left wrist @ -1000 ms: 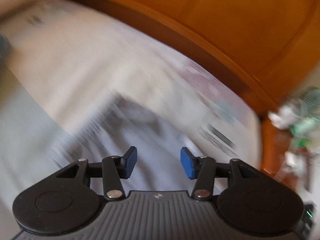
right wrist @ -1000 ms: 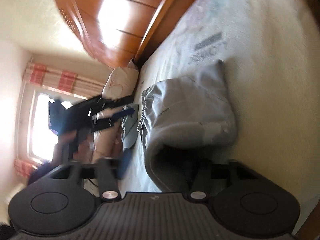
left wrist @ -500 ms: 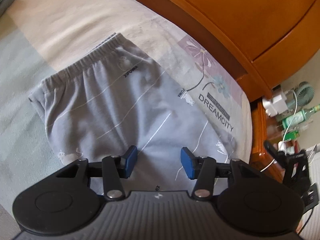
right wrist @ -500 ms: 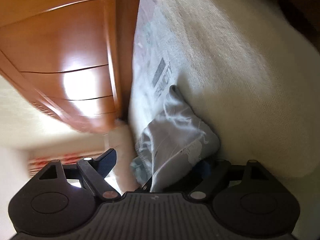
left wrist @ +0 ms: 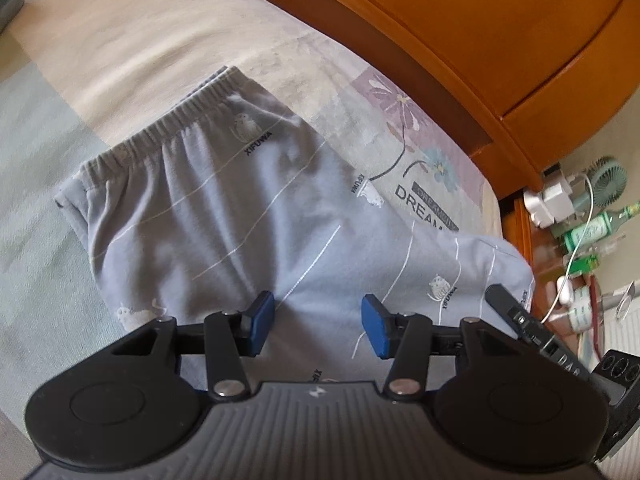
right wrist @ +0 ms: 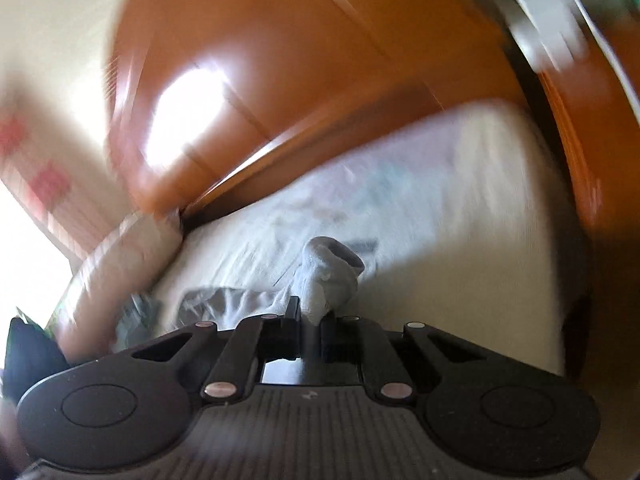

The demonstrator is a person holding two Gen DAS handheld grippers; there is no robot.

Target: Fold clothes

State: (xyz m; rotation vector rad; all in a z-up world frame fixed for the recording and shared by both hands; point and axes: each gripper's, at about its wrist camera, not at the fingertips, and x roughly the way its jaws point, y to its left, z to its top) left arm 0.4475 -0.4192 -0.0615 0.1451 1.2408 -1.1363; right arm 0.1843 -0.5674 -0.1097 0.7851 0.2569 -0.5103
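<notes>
Left wrist view, garment: grey trousers (left wrist: 224,208) are lying flat on the bed sheet (left wrist: 120,52), elastic waistband (left wrist: 160,124) toward the upper left of the frame, legs running down to the lower right — long axis on that diagonal.
Left wrist view, left gripper (left wrist: 318,326): hovering over the middle of the cloth, blue pads (left wrist: 260,320) standing apart, nothing between them.
Left wrist view, right-hand fold: a lifted hump of leg cloth (left wrist: 492,268) is rising at centre right, beside a black piece of the other tool (left wrist: 516,320).
Right wrist view, right gripper (right wrist: 310,334): jaws are drawn nearly together on a bunch of the grey fabric (right wrist: 328,276), which is standing up just ahead of the fingers; frame is blurred.
Right wrist view, rest of garment: waistband end (right wrist: 224,300) is trailing toward the lower left, near a pillow (right wrist: 120,260).
Judgement: the held leg end is lying toward the frame's right of the waistband — the fold looks set to travel along the long axis, right gripper carrying.
Nearer tool: left one is nearer the flat body, fit to pin it.
</notes>
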